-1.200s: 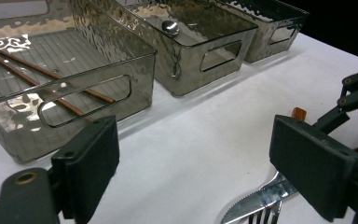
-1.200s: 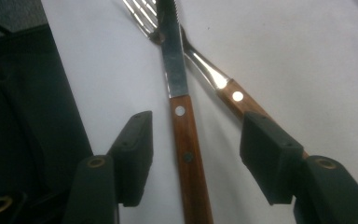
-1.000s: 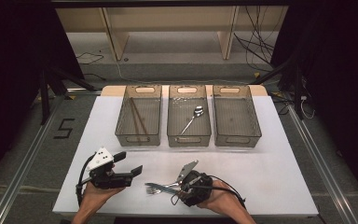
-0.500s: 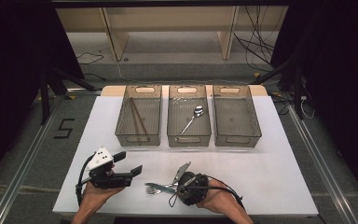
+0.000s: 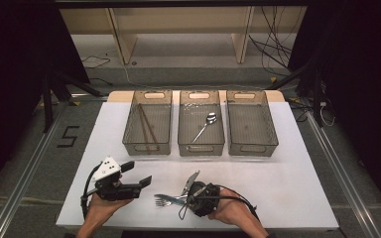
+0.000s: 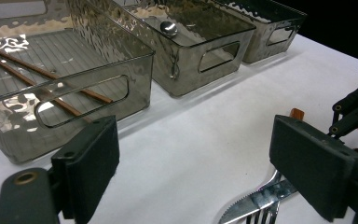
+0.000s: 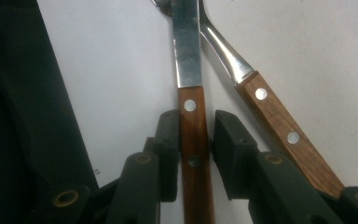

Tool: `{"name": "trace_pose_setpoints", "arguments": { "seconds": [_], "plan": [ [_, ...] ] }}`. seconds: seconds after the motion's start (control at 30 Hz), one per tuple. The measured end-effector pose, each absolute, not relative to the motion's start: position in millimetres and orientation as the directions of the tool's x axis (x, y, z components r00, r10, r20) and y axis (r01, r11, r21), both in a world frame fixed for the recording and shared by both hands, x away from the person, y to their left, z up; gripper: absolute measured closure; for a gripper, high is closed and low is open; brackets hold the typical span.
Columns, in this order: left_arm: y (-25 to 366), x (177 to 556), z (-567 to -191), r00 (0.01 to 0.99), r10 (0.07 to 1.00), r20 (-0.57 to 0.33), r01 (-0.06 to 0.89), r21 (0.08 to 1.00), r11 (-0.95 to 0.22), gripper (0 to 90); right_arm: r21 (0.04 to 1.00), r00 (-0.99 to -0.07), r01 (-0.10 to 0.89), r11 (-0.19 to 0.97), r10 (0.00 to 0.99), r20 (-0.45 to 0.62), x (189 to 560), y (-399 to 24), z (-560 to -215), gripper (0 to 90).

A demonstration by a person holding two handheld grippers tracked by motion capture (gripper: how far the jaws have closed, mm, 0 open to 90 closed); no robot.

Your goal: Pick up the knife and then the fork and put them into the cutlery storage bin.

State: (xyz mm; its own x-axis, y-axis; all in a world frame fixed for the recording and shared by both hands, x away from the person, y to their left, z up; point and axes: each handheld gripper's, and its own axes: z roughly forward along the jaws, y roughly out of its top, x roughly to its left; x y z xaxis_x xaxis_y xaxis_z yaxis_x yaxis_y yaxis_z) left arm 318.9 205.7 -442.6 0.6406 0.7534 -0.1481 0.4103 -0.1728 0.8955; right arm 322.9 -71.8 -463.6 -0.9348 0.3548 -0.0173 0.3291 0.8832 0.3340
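Note:
A wood-handled knife (image 7: 187, 51) and a matching fork (image 7: 279, 126) lie crossed on the white table near its front edge. My right gripper (image 7: 196, 119) is shut on the knife's handle, one pad on each side of it. In the high view the right gripper (image 5: 185, 191) points left at the knife (image 5: 176, 198) and the fork (image 5: 160, 202). My left gripper (image 5: 137, 172) hovers open to their left, holding nothing. In the left gripper view its wide-apart jaws frame the table (image 6: 200, 140), with the serrated knife blade (image 6: 256, 203) at lower right.
Three clear bins stand in a row mid-table. The left bin (image 5: 146, 148) holds two chopsticks (image 5: 148, 126), the middle bin (image 5: 201, 148) a spoon (image 5: 206, 126), and the right bin (image 5: 253, 148) holds nothing. White table (image 5: 287, 188) stretches to the right of my hands.
The right gripper has shifted slightly left along the cutlery and its jaws have drawn in on the knife handle. The left gripper has stayed put.

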Motion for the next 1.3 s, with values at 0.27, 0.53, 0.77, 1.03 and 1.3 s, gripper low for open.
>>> {"name": "trace_pose_setpoints", "arguments": {
  "seconds": [0.27,0.53,0.77,1.03,1.3],
  "plan": [
    [205.6,318.9,-442.7,0.643,0.752,-0.147,0.408,0.896,-0.174,15.4,0.297,-0.940,0.318,0.900,0.340,-0.025,323.3,-65.7,-462.1,75.6],
    [205.6,318.8,-442.5,0.645,0.750,-0.145,0.406,0.897,-0.175,15.4,0.292,-0.942,0.308,0.905,0.332,-0.036,322.1,-64.3,-461.6,77.2],
    [206.6,318.8,-442.5,0.641,0.753,-0.146,0.402,0.900,-0.168,15.4,0.307,-0.941,0.317,0.897,0.339,-0.020,324.5,-68.5,-460.7,77.4],
    [207.3,318.3,-441.9,0.639,0.757,-0.141,0.397,0.903,-0.166,15.4,0.345,-0.934,0.329,0.879,0.356,-0.015,327.5,-77.2,-449.7,77.4],
    [207.6,318.4,-442.4,0.640,0.755,-0.146,0.395,0.904,-0.160,15.4,0.426,-0.908,0.373,0.824,0.419,-0.016,337.3,-97.2,-429.1,77.4]
  ]
}}
